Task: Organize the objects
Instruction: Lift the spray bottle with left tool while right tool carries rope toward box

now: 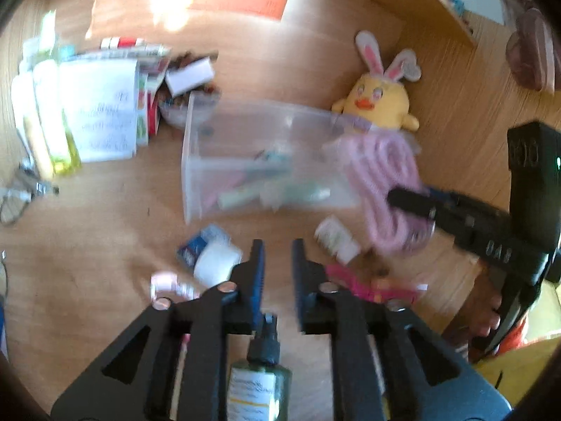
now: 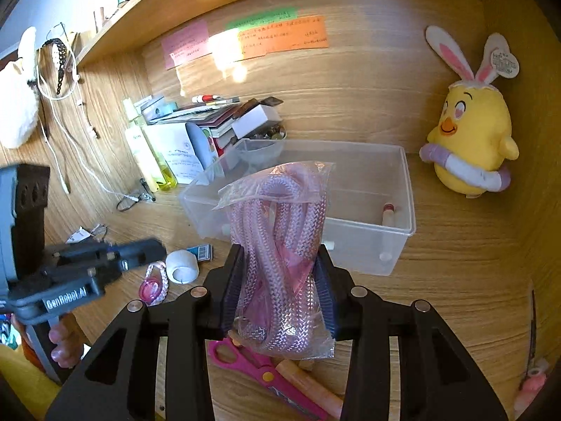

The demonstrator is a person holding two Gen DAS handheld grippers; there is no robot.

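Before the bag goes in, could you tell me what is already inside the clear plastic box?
In the clear plastic box, a small tube lies at the right end. The bag of pink rope in the right gripper hides the box's middle.

A yellow chick plush (image 2: 471,140) with rabbit ears stands at the right of the desk (image 2: 455,263), against the wooden back panel (image 2: 350,87). Pink, green and orange paper notes (image 2: 285,37) are fixed to that panel. A shelf (image 2: 140,10) runs above. White cords (image 2: 70,147) and a dark headband (image 2: 59,59) hang on the left side wall.
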